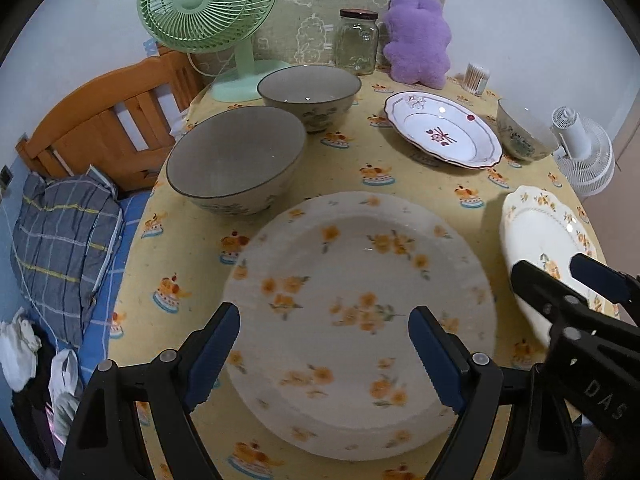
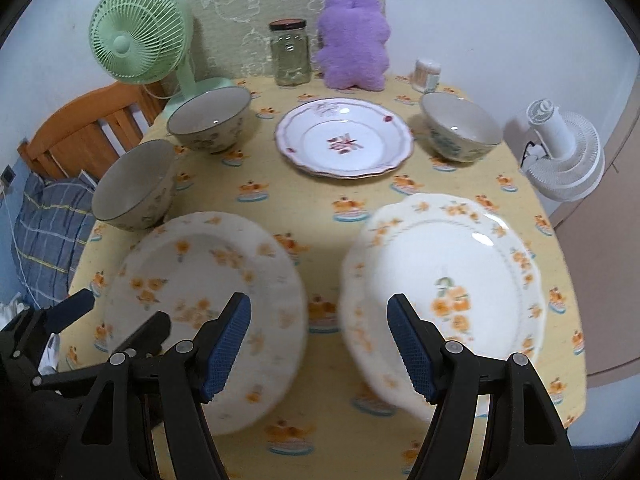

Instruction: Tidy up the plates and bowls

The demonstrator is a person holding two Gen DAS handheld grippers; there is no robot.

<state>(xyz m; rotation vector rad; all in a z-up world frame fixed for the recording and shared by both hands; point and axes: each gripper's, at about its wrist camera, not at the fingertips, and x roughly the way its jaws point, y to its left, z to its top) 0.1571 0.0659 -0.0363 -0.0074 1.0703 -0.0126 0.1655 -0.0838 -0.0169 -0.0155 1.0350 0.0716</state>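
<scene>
Orange-flowered plates [image 2: 208,280] (blurred) beneath both hand-held grippers [image 1: 324,356] [image 2: 318,344], fingers apart, empty.

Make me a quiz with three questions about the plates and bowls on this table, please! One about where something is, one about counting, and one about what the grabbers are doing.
1. What stands right beside the purple plush toy?
A. a glass jar
B. a teapot
C. a stack of cups

2. How many bowls are on the yellow tablecloth?
A. one
B. three
C. five

3. How are the two grippers?
A. both shut on plates
B. both open, holding nothing
C. one holds a bowl

Answers:
1. A: the glass jar with a dark lid stands just left of the toy.
2. B: a near left bowl, a far left bowl and a right bowl.
3. B: the left gripper gapes above the round flowered plate, and the right gripper gapes by the scalloped flowered plate, with nothing between the fingers.
</scene>
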